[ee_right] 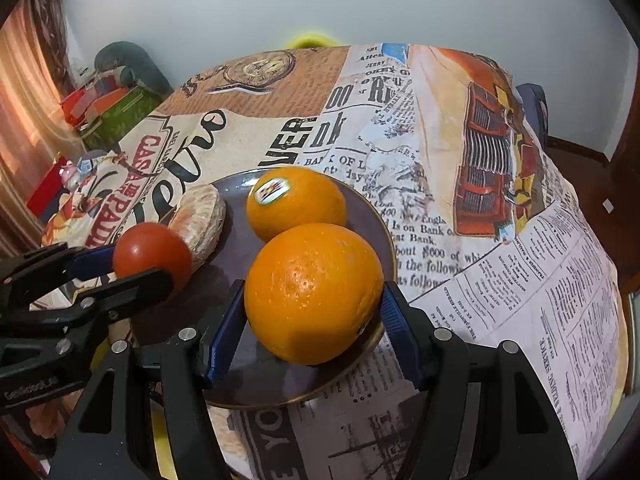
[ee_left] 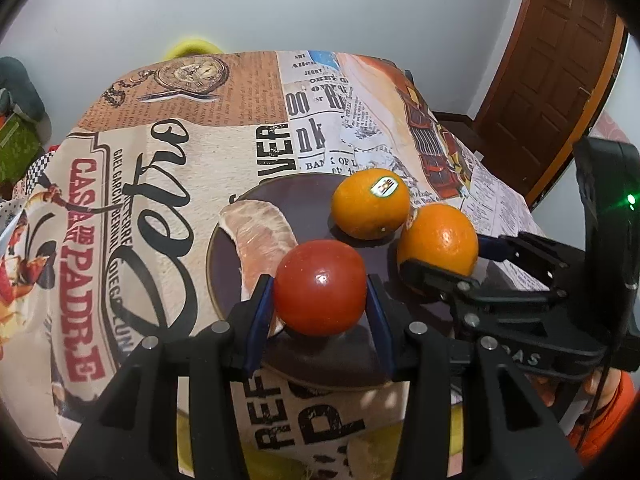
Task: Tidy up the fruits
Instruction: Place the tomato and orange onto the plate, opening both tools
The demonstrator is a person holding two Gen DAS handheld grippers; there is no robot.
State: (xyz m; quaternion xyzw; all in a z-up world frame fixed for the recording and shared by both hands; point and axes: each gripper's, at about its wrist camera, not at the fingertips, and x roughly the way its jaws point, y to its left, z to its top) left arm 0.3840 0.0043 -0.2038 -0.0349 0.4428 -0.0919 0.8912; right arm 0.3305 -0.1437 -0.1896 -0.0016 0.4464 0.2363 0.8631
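A dark round plate (ee_left: 296, 200) (ee_right: 236, 376) lies on the printed tablecloth. On it sit a stickered orange (ee_left: 370, 203) (ee_right: 295, 203) and a peeled pomelo segment (ee_left: 260, 236) (ee_right: 200, 224). My left gripper (ee_left: 320, 294) (ee_right: 132, 264) is shut on a red tomato (ee_left: 320, 286) (ee_right: 152, 256) above the plate's near left part. My right gripper (ee_right: 314, 312) (ee_left: 444, 260) is shut on a plain orange (ee_right: 314, 292) (ee_left: 438, 240) over the plate's right part, close to the stickered orange.
The tablecloth (ee_left: 160, 184) (ee_right: 500, 280) covers the table to its edges. A brown door (ee_left: 560, 60) stands at the right. A green box and clutter (ee_right: 116, 112) lie beyond the table's left side. Something yellow (ee_right: 308, 40) shows behind the far edge.
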